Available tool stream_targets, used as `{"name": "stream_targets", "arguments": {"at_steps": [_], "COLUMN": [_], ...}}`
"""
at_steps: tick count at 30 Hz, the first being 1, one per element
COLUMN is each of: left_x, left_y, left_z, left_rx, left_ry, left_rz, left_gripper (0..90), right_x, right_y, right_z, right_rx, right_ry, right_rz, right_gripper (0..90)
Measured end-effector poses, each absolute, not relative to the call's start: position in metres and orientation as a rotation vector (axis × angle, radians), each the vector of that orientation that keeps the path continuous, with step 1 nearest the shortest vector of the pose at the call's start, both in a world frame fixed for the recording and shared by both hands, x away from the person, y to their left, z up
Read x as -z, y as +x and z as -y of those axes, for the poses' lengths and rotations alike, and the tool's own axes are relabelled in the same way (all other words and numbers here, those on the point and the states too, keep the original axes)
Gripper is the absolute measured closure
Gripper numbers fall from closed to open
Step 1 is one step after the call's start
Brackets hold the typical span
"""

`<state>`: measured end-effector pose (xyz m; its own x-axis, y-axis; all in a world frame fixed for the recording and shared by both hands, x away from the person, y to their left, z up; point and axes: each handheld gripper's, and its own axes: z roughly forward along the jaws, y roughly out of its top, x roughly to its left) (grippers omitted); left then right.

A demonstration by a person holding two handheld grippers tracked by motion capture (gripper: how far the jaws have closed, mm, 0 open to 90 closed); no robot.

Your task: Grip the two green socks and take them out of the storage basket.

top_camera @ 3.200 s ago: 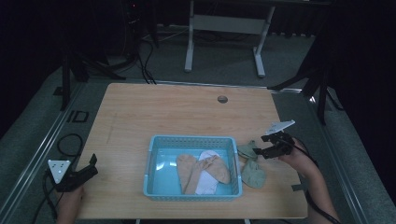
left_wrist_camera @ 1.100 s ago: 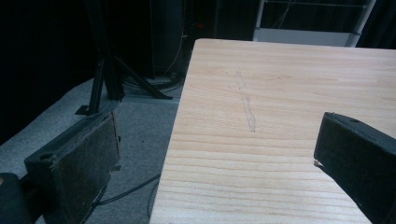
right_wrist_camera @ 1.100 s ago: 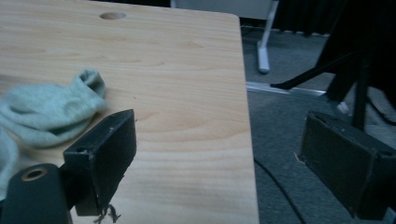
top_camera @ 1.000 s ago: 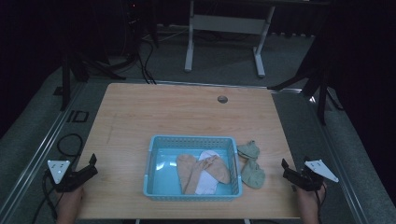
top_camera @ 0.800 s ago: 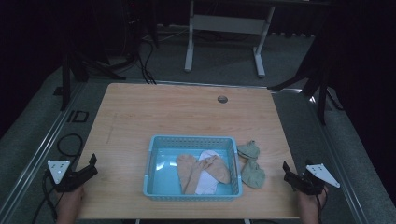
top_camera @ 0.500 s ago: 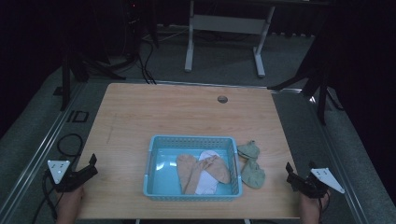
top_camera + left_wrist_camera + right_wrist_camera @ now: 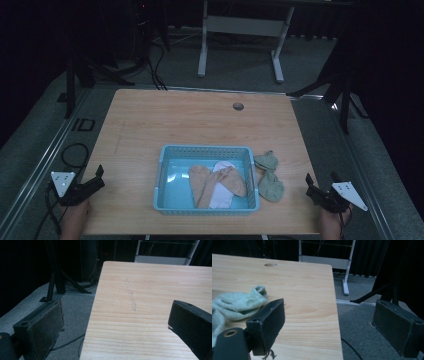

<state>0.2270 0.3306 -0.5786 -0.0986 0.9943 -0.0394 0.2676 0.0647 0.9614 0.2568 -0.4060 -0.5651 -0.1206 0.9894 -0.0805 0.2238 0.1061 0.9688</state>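
Note:
A light blue basket (image 7: 205,209) stands at the front middle of the wooden table (image 7: 190,122). In it lie two tan socks (image 7: 199,184) and a white sock (image 7: 220,196). Two pale green socks (image 7: 270,186) lie bunched on the table just right of the basket, and one green sock (image 7: 237,302) lies left of my right jaws. My left gripper (image 7: 100,177) is open and empty at the table's front left edge, its jaws (image 7: 115,315) straddling that edge. My right gripper (image 7: 320,180) is open and empty at the front right edge (image 7: 332,320), well apart from the socks.
A round cable hole (image 7: 238,106) sits near the table's far edge. Beyond it stands a white desk frame (image 7: 240,27). Black stand legs (image 7: 325,87) and cables (image 7: 72,150) lie on the grey floor at both sides.
My right gripper has left the green socks, drawn back to the table's front right edge and sunk slightly toward the person. The left gripper has not moved.

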Motion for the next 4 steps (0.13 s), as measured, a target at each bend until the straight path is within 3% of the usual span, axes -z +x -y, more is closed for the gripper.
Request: {"name": "stream_targets", "arguments": {"at_steps": [4], "left_x": [0.5786], "left_y": [0.2271], "left_z": [-0.3306], "left_rx": [-1.095], "left_ry": [1.322], "left_rz": [-1.504], "left_gripper": [0.4], "right_x": [0.5656], "right_y": [0.2576], "right_z": [0.4053], "right_rx": [-1.097], "right_ry": [1.245], "right_rz": [-1.515], "right_gripper": [11.0]}}
